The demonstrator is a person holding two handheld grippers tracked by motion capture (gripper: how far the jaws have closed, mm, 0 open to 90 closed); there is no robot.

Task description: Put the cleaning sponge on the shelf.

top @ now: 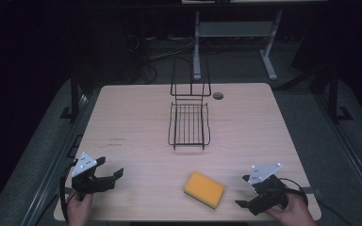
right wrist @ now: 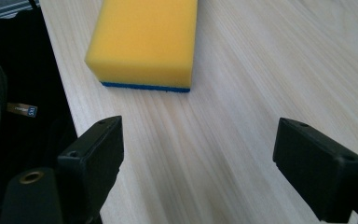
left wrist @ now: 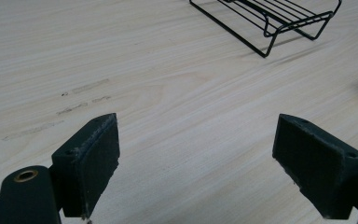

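A yellow sponge (top: 204, 189) with a blue underside lies flat near the table's front edge, right of centre. A black wire rack (top: 188, 125) stands in the middle of the table, with an upright wire frame at its far end. My left gripper (top: 111, 167) is open at the front left, low over bare wood, pointing toward the rack (left wrist: 270, 18). My right gripper (top: 242, 191) is open at the front right, aimed at the sponge (right wrist: 144, 42), which lies a short way ahead of its jaws. Nothing sits between the jaws of the left gripper (left wrist: 196, 140) or the right gripper (right wrist: 198, 140).
The light wooden table (top: 136, 117) has a round cable hole (top: 218, 95) behind the rack. Its front edge (right wrist: 60, 93) runs close beside the sponge, with dark floor beyond. A grey desk frame (top: 235, 33) stands on the floor behind the table.
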